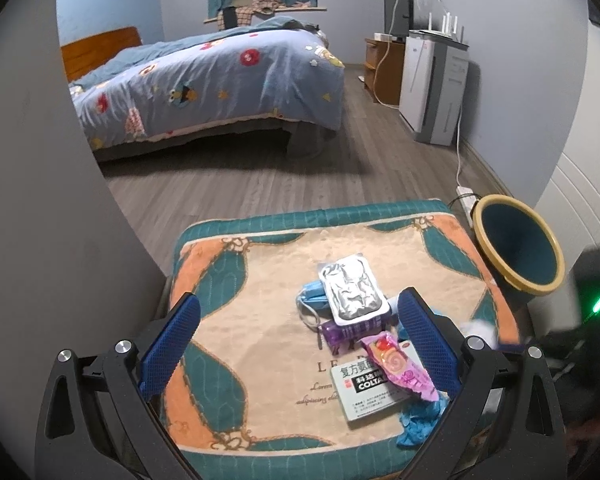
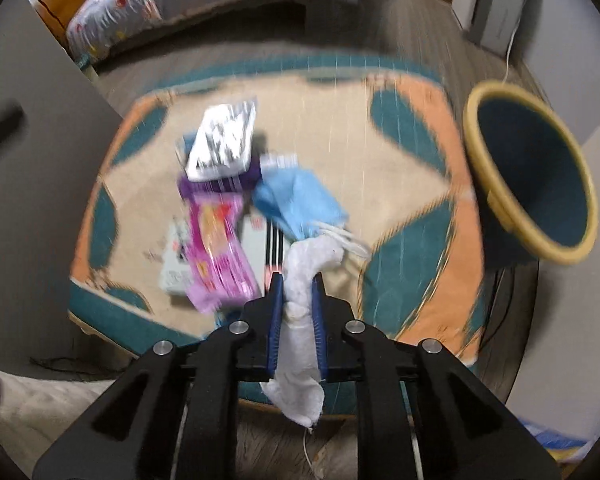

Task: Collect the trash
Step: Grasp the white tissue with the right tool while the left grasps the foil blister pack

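A pile of trash lies on a patterned cushion [image 1: 260,280]: a silver foil pack [image 1: 352,288], a blue face mask [image 1: 312,298], a purple packet [image 1: 352,330], a pink candy wrapper [image 1: 400,368], a white medicine box [image 1: 364,392] and a blue crumpled piece [image 1: 416,420]. My left gripper [image 1: 300,300] hovers over the cushion's near side, open, its jaws standing either side of the pile. My right gripper [image 2: 298,280] is shut on a white crumpled tissue [image 2: 300,344], held above the cushion's near edge. A teal bin with a yellow rim [image 2: 536,176] stands to the right of the cushion, tilted toward me.
A grey wall panel [image 1: 60,240] rises close on the left. Across the wooden floor stand a bed [image 1: 220,80], a white appliance [image 1: 432,88] and a wooden cabinet with a screen [image 1: 384,68]. A power strip and cable [image 1: 466,192] lie behind the bin [image 1: 516,244].
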`<state>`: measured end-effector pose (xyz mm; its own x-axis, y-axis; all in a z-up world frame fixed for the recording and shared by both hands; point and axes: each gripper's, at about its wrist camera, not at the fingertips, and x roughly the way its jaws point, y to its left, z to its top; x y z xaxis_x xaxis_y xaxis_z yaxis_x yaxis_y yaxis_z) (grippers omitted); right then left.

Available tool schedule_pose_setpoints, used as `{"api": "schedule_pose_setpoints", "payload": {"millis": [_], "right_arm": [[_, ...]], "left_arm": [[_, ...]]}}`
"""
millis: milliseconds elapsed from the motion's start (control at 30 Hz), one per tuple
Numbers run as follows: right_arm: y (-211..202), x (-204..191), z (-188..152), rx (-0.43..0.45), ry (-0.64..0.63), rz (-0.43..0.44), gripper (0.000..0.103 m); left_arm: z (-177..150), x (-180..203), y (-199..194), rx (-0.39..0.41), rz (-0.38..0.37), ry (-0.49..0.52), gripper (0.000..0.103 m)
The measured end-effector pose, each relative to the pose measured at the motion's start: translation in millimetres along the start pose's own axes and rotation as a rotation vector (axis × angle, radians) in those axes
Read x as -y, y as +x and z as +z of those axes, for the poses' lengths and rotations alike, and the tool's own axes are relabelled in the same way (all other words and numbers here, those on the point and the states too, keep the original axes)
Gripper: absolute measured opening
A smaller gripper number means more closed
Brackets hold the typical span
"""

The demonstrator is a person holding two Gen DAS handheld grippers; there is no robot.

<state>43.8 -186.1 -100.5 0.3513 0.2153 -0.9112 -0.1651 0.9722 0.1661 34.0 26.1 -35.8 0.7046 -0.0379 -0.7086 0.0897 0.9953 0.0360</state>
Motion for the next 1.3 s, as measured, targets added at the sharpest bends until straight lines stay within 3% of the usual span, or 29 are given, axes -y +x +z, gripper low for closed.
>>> {"api": "schedule_pose_setpoints", "payload": {"millis": [233,467,667,700,800,933,1200,1300], "right_arm": [[-20,29,57,0.103,-0.038,-0.008,0.014],[28,69,77,0.078,0.028,-0.051,0.014],[60,84,90,0.069,0.040,-0.078,0.015],[63,85,94,0.077,0.036,-0.080,0.019],[71,94,99,0.092,0.044,-0.100,0.047],[82,108,102,0.080,0.092,-0.091,0.059],[106,109,103,0.035,0.098,-0.114,0.069],[116,109,104,0.016,0.087,-0.130,0.072]], "left_arm": [[1,-1,20,-0.027,0.024,0.010,0.098],[0,13,59,-0.087,0.040,0.067,0.098],[-3,28,100,-0.161,0.007,0.081,0.098],[-4,32,107,-0.167,0.010,0.097,0.098],[-3,41,125,-0.178,-0.012,0.116,0.096],[-7,51,149,-0.208,-0.027,0.105,0.096],[-8,67,189,-0.270,-0.027,0.068,0.095],[-11,64,201,-0.305,-0.034,0.030,0.088]]}}
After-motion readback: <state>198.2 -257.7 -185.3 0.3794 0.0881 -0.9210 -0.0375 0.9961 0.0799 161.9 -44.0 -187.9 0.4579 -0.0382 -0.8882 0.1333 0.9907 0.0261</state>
